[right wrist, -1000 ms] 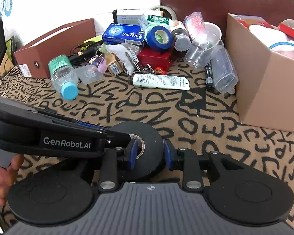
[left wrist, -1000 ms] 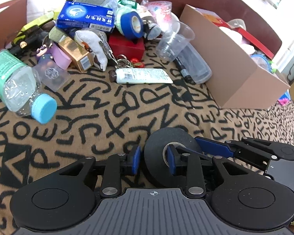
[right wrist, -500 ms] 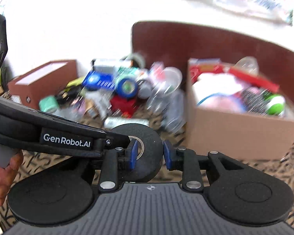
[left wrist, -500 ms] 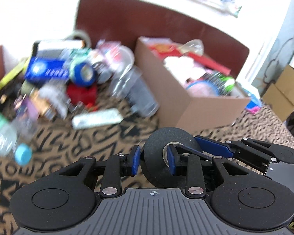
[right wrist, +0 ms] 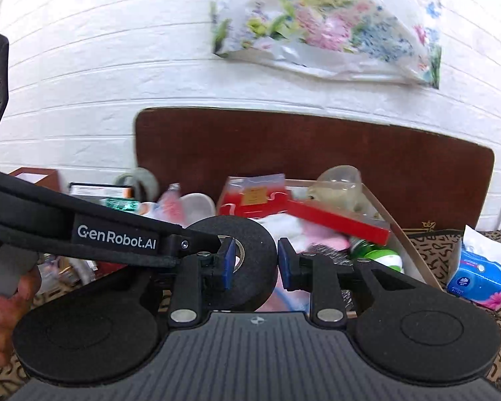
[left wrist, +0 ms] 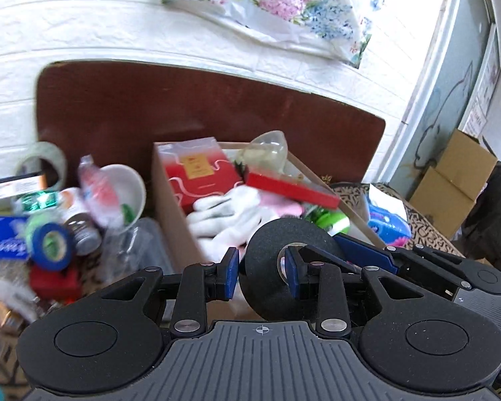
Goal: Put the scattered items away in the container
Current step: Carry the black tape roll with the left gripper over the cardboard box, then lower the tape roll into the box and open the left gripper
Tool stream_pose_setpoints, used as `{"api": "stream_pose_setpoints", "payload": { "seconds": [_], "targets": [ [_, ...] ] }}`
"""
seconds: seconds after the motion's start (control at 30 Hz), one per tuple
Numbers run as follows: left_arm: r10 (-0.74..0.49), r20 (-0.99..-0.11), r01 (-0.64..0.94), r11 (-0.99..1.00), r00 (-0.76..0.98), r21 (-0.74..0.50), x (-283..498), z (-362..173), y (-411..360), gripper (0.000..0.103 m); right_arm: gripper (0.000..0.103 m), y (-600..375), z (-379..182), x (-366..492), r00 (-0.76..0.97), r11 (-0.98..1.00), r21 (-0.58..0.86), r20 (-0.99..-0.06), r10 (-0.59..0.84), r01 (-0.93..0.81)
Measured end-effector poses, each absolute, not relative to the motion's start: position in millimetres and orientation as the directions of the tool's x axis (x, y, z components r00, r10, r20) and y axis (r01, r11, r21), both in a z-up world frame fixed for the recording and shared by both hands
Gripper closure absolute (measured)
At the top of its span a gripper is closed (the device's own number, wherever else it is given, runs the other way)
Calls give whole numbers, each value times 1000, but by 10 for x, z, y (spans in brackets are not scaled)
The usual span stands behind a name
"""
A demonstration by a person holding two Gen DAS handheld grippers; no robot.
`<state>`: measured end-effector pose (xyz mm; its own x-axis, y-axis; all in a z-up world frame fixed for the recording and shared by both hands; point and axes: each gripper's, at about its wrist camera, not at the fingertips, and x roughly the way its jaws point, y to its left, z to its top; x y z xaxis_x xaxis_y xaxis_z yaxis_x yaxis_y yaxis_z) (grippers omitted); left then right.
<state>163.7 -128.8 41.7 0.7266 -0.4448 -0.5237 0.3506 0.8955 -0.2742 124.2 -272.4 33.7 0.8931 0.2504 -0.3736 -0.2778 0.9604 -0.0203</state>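
A black tape roll point(left wrist: 264, 260) hangs in the air, held by both grippers at once. My left gripper point(left wrist: 261, 272) is shut on its wall, with one pad outside and one inside the core. My right gripper point(right wrist: 256, 265) is shut on the opposite wall of the same roll point(right wrist: 254, 244) in the same way. The roll hovers over the near edge of the open cardboard box point(left wrist: 173, 214), which holds a red packet point(left wrist: 200, 170), white gloves point(left wrist: 223, 214) and a long red box point(left wrist: 290, 188). In the right wrist view the box rim point(right wrist: 394, 227) runs back on the right.
Left of the box lies a blurred pile: a blue tape roll point(left wrist: 51, 245), a white bowl point(left wrist: 130, 187), a clear tape roll point(left wrist: 43, 163) and a blue carton point(left wrist: 3, 237). A blue tissue pack point(right wrist: 481, 274) sits right of the box. A brown headboard point(left wrist: 183, 107) stands behind. A hand point(right wrist: 3, 314) grips the left handle.
Both grippers have lifted the black tape roll off the patterned cloth and carried it up toward the cardboard box. The views now tilt higher, onto the wall.
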Motion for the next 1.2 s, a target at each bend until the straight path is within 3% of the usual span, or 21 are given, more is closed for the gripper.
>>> {"api": "stream_pose_setpoints", "payload": {
  "seconds": [0.37, 0.5, 0.53, 0.57, 0.73, 0.83, 0.87, 0.9, 0.93, 0.97, 1.2],
  "targets": [
    [-435, -605, 295, 900, 667, -322, 2351, -20, -1383, 73, 72, -2790, -55, 1905, 849, 961, 9, -467, 249, -277],
    [-411, -587, 311, 912, 698, -269, 2399, -71, -1399, 74, 72, -2733, -158, 2019, 845, 956, -14, -471, 253, -294],
    [-410, -581, 315, 912, 704, -261, 2398, -75, -1405, 72, 72, -2724, -170, 2025, 847, 956, -18, -468, 252, -294],
    [-407, -574, 319, 913, 710, -253, 2393, -82, -1410, 59, 70, -2722, -181, 2030, 846, 954, -15, -467, 257, -299],
    [-398, -548, 344, 917, 736, -203, 2335, -107, -1439, 57, 66, -2720, -225, 2012, 843, 951, -17, -468, 265, -308],
    [-409, -537, 338, 913, 738, -231, 2327, -92, -1396, 54, 48, -2748, -218, 1988, 850, 956, -26, -466, 245, -291],
    [-415, -528, 336, 910, 741, -244, 2313, -75, -1376, 47, 36, -2759, -215, 1979, 856, 959, -40, -463, 230, -280],
    [-437, -511, 349, 899, 740, -263, 2290, -52, -1356, 30, 23, -2773, -209, 1956, 861, 958, -52, -453, 230, -283],
    [-464, -489, 369, 885, 738, -282, 2253, -20, -1340, 21, 15, -2786, -193, 1919, 866, 955, -54, -438, 239, -291],
    [-470, -477, 376, 882, 742, -284, 2204, 18, -1340, 3, 6, -2791, -171, 1875, 874, 955, -62, -423, 239, -291],
    [-386, -471, 352, 922, 793, -162, 1900, 70, -1377, 0, 2, -2817, -125, 1661, 902, 964, -138, -403, 154, -226]
  ]
}}
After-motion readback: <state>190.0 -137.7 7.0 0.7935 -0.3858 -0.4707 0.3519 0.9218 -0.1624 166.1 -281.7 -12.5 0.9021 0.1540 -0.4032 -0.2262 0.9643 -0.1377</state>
